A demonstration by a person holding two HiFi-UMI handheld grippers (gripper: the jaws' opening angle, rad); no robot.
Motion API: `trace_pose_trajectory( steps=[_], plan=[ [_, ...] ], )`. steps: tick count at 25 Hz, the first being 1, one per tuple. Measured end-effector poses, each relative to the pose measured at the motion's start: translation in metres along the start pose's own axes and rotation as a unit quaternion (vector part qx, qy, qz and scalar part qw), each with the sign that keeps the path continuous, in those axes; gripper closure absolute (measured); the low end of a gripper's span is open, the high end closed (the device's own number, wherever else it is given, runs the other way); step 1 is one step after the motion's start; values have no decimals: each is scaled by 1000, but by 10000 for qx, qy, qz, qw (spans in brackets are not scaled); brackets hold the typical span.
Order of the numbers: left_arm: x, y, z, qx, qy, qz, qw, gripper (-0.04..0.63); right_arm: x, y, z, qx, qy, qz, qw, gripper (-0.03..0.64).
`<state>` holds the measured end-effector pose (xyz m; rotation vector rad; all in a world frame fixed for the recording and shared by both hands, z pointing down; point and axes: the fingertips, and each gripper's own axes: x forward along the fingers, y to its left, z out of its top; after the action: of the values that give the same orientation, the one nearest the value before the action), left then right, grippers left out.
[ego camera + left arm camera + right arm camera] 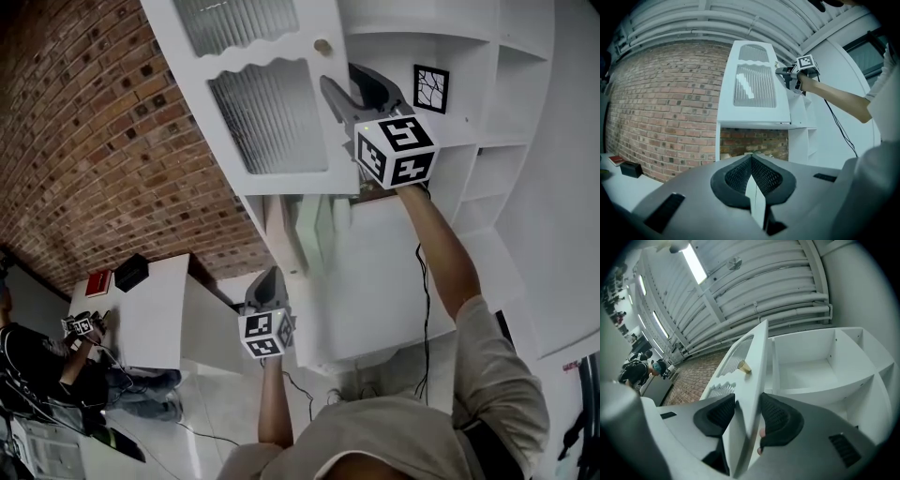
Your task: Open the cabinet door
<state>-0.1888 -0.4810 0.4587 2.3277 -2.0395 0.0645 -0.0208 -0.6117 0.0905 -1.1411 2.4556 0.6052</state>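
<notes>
Site: read as a lab-type test hall | Walls: bare brick wall | Overhead: ribbed ceiling, exposed pipes, strip light | Fittings: freestanding white cabinet, white table | Also logged: seated person, loose cables across floor.

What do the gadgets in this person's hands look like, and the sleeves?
Both the left gripper and right gripper are grey with two jaws, black mesh-textured pads and a cube of black-and-white square markers. A black cable trails by the right arm; the short sleeve is light-coloured.
</notes>
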Motion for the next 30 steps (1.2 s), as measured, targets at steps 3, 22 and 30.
trace_pose_trajectory(
  steps=[3, 22, 30],
  plan=[
    [-15, 0, -1, -41, 2, 97, 9999, 570, -5, 6, 8, -52, -16, -28, 10000, 429],
    [-105, 53, -1, 35, -193, -403, 9990, 569, -57, 84, 52, -446, 35, -1040, 9936, 476],
    [-150, 82, -5, 31, -230, -643, 9977, 569, -71, 150, 79, -831, 28, -1313, 9878, 485]
  ],
)
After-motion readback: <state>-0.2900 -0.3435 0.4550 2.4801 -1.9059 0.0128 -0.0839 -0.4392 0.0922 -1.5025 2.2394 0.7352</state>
